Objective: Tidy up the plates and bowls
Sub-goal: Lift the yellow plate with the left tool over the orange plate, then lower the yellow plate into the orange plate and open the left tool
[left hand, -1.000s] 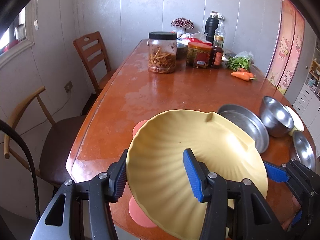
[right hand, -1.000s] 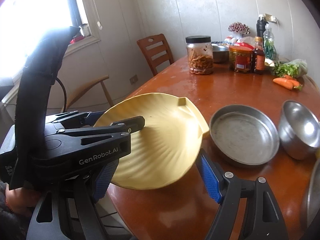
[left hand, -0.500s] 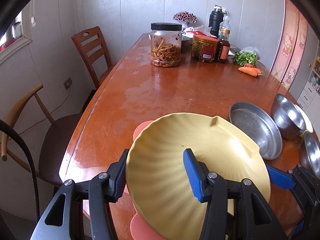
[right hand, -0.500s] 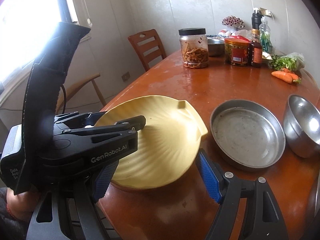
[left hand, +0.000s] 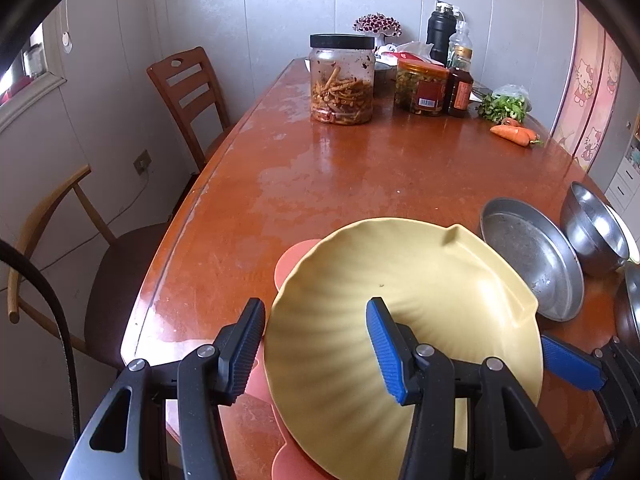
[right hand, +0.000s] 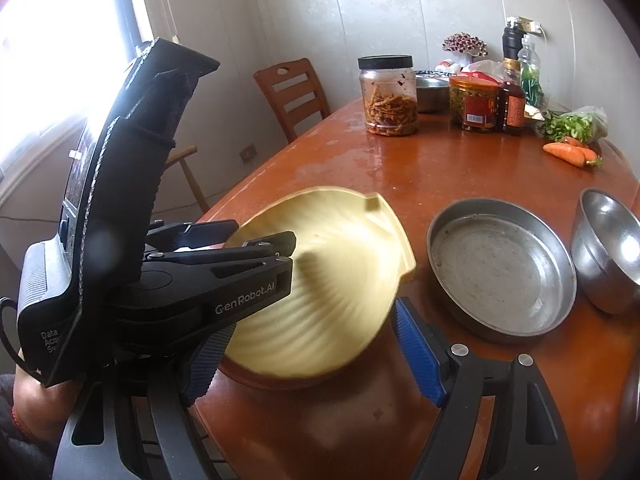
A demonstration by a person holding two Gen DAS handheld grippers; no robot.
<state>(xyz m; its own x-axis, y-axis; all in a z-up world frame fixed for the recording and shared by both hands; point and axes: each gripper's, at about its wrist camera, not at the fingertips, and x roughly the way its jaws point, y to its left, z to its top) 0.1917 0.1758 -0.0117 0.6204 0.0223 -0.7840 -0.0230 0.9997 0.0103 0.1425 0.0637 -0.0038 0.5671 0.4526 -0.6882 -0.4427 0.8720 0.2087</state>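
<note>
A yellow shell-shaped plate point(left hand: 420, 300) hangs tilted over the table's near corner, above a pink plate point(left hand: 294, 258). My left gripper point(left hand: 316, 344) straddles its near rim, one finger outside and one inside, and is shut on it. It shows in the right wrist view point(right hand: 332, 280) too. My right gripper point(right hand: 312, 348) is open, with the plate's lower edge between its fingers but not pinched. A steel pan point(right hand: 500, 268) and a steel bowl point(right hand: 612, 248) sit to the right.
Jars point(left hand: 342, 80), bottles, greens and carrots point(left hand: 514, 134) stand at the table's far end. Two chairs point(left hand: 188, 96) stand along the left side. Another steel dish point(left hand: 632, 308) shows at the right edge.
The yellow plate has tilted more steeply and sunk closer to the pink plate. Both grippers have drawn back a little toward the table's near end.
</note>
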